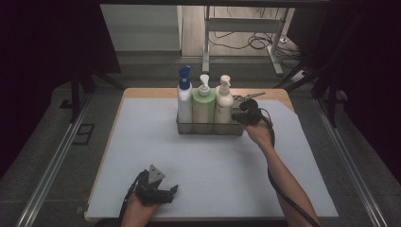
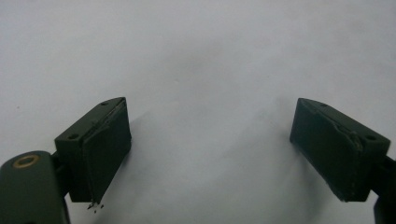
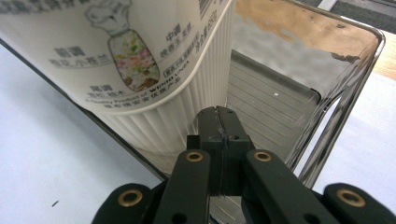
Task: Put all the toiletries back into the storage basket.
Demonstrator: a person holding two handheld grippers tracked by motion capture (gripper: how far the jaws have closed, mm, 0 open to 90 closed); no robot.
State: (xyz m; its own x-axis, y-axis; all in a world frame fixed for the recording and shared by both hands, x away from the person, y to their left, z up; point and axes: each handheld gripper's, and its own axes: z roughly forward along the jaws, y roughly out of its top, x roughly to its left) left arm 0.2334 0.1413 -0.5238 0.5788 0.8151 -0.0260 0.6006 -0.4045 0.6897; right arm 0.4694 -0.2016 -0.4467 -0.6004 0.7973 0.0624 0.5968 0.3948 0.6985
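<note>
Right gripper (image 3: 219,126): jaws pressing together, gripping the clear tray (image 3: 345,88) wall beside the cream bottle (image 3: 140,70); likely dragging next. Left gripper (image 2: 210,154): resting, jaws apart.

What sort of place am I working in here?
Probably a lab recording rig, not a home: a table with a pale mat, dark curtains around it, floor rails, and loose cables beneath a desk frame behind.

Black two-jaw claws with brass-ringed screws, black trailing cables; left claw (image 1: 171,191) bears a grey three-cornered plate; bare forearms
</note>
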